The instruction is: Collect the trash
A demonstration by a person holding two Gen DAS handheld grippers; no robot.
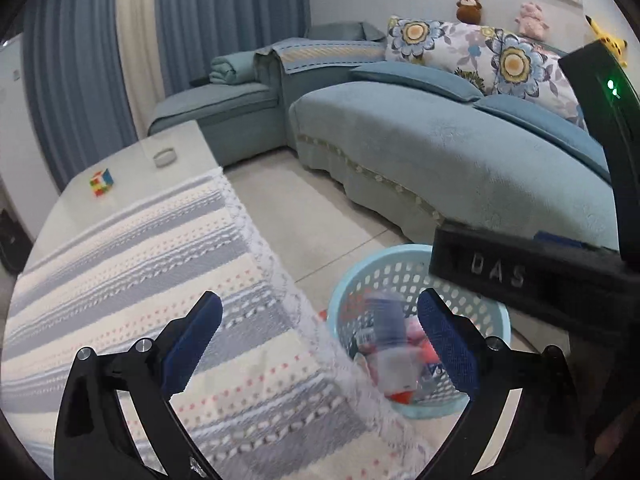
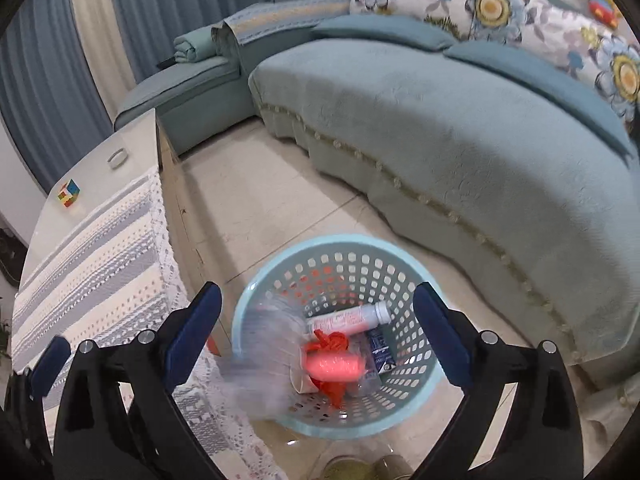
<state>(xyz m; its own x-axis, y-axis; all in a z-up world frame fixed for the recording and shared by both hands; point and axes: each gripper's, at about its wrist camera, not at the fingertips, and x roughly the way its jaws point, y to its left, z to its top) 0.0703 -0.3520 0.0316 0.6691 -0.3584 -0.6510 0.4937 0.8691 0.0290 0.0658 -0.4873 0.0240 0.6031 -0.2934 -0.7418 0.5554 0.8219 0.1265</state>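
Note:
A light blue perforated basket (image 1: 400,264) stands on the floor between the table and the sofa. My left gripper (image 1: 320,300) is open above it, and a blurred bottle (image 1: 388,344) is in mid-air between the wide-apart pads, touching neither. My right gripper (image 2: 318,291) also hangs open over the basket (image 2: 280,264), and a blurred clear item (image 2: 260,360) drops past its left finger. In the basket lie a white tube (image 2: 348,318), a red bag (image 2: 330,340), a pink-orange item (image 2: 336,366) and a blue-and-white packet (image 2: 380,348). The right gripper's black body (image 1: 520,276) shows in the left wrist view.
A table with a striped knitted cloth (image 1: 140,280) is on the left, its corner next to the basket. A colour cube (image 1: 102,183) and a small white ring-shaped object (image 1: 165,158) sit on its bare far end. A blue sofa (image 1: 440,152) with floral cushions curves behind.

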